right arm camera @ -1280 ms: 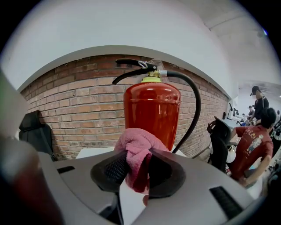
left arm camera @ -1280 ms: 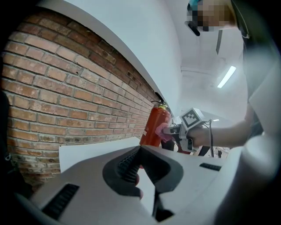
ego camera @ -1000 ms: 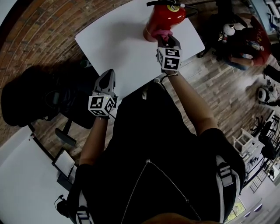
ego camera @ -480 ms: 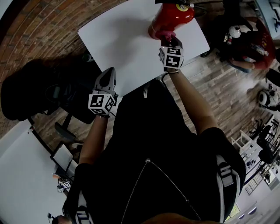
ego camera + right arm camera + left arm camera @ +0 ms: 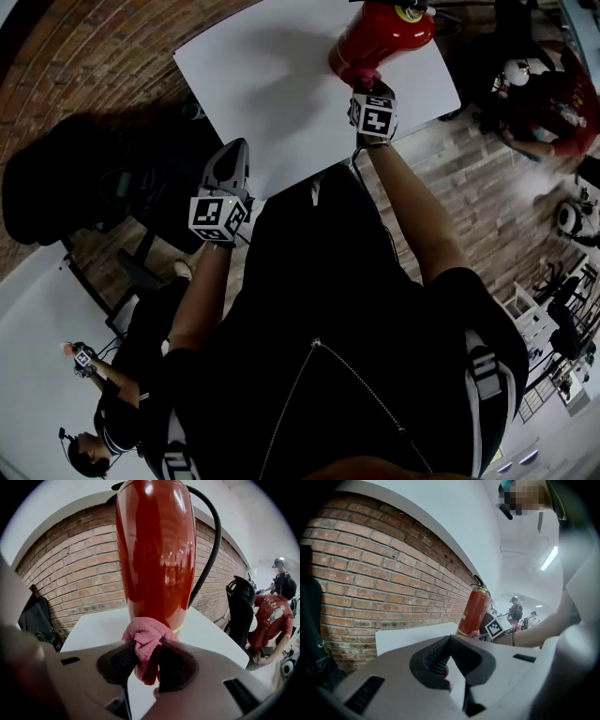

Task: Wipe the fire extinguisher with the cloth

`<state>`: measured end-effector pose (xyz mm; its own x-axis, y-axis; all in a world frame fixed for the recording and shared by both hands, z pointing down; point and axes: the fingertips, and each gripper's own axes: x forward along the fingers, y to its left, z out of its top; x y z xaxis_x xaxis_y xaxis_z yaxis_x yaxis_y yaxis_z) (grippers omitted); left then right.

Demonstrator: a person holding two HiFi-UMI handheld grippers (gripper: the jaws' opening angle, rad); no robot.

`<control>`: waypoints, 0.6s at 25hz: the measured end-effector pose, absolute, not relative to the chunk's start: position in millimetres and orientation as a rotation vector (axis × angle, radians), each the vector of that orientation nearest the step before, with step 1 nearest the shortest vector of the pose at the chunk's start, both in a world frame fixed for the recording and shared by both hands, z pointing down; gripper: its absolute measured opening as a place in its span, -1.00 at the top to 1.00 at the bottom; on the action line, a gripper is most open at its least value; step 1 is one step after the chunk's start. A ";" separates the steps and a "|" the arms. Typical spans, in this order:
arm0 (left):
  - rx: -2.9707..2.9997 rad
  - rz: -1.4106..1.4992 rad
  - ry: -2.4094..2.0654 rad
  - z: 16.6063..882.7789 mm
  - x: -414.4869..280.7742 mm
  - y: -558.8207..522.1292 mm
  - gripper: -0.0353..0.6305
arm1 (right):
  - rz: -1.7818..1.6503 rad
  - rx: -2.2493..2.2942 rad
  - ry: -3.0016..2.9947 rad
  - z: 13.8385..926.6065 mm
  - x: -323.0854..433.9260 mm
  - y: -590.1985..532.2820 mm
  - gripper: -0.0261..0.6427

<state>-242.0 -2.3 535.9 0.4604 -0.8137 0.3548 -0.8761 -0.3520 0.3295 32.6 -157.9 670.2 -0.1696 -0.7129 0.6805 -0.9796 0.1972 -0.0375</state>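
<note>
Barely shifted, right gripper (image 5: 143, 660) jaws clamping cloth (image 5: 145, 637) against upright fire extinguisher (image 5: 154, 550), left gripper (image 5: 450, 639) jaws together.

Black shirt (image 5: 319, 309) (grey left tongs (image 5: 234, 150))

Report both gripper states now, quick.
Left gripper: shut, nothing between its jaws.
Right gripper: shut on the pink cloth, which sits against the lower part of the fire extinguisher.
</note>
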 end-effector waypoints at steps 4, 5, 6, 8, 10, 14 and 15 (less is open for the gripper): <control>2.222 0.187 -1.421 541.1 -245.9 0.5 0.84 | 0.658 1.562 -1.949 682.5 32.6 -158.5 0.57; 2.219 0.189 -1.423 542.3 -246.4 0.9 0.84 | 0.664 1.558 -1.949 685.8 32.2 -158.7 0.57; 2.215 0.191 -1.424 543.3 -246.7 1.3 0.84 | 0.671 1.554 -1.948 689.2 31.6 -158.8 0.57; 2.209 0.196 -1.426 544.3 -246.9 1.8 0.84 | 0.681 1.541 -1.941 697.5 30.9 -159.0 0.57; 2.204 0.197 -1.432 544.0 -247.4 1.6 0.84 | 0.691 1.527 -1.936 706.5 29.4 -159.5 0.57; 2.191 0.193 -1.452 544.6 -250.4 2.4 0.84 | 0.704 1.504 -1.921 730.2 29.8 -160.1 0.57; 2.187 0.193 -1.457 545.1 -251.6 3.3 0.84 | 0.711 1.496 -1.920 737.4 29.7 -159.7 0.57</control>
